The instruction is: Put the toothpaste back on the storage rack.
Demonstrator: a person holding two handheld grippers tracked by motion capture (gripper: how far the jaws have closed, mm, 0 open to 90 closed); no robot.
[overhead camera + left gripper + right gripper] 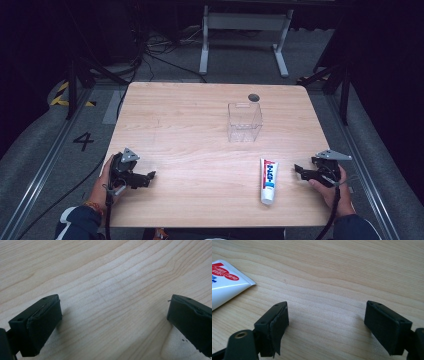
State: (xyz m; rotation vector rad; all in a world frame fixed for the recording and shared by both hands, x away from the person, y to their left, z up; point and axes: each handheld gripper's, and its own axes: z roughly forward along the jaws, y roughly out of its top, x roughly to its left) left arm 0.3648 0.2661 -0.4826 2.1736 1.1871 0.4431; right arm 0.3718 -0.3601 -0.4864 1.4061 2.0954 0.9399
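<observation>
Two grippers rest near the table's point(165, 115) front edge in the high view: the left gripper point(149, 176) by the front left corner, the right gripper point(298, 170) by the right edge. Just beside the right one lies a white toothpaste tube point(268, 180) with a red and blue label, its writing too small to read. A clear plastic box point(244, 121) stands toward the far edge, with bare wood around it. In the left gripper view, the jaws are spread wide over bare wood. In the right gripper view, the jaws also stand released and hold nothing, and the tube's flat end point(227, 281) with red label marks lies at the left, apart from them.
</observation>
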